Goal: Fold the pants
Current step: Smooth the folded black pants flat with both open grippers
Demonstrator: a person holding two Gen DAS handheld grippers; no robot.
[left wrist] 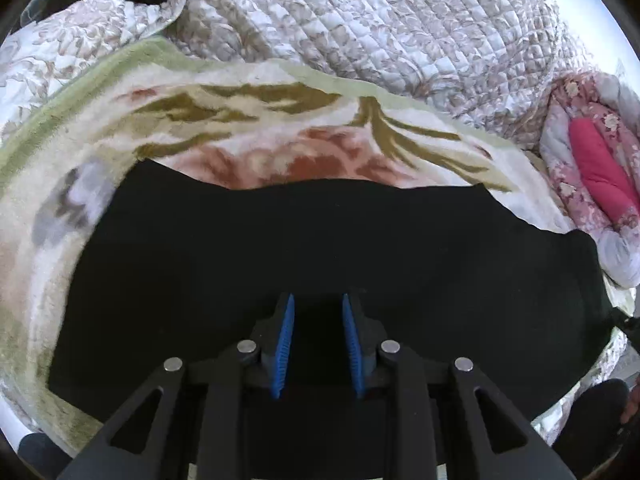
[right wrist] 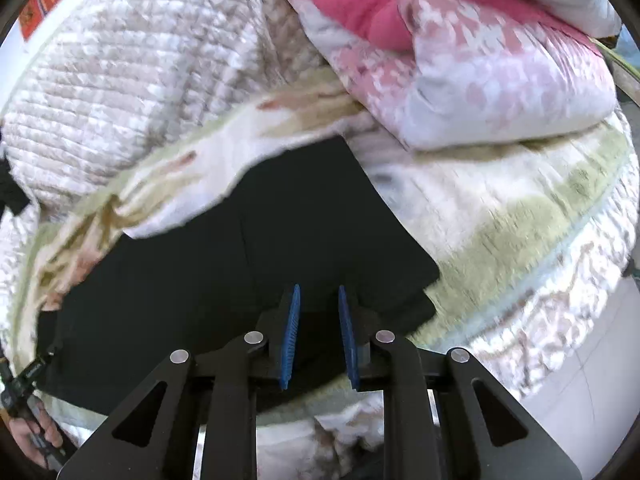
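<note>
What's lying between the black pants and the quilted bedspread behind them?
Only the plush floral blanket: its cream, rust and olive pile fills the stretch from the black pants to the quilted bedspread. The left wrist view shows it best.

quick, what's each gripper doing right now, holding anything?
Left gripper: open, nothing pinched, over the black pants.
Right gripper: open, nothing pinched, above the pants.

place: home bedroom | cues: quilted bedspread (left wrist: 360, 12), fleece blanket (left wrist: 280, 120), folded duvet (right wrist: 480, 72)
</note>
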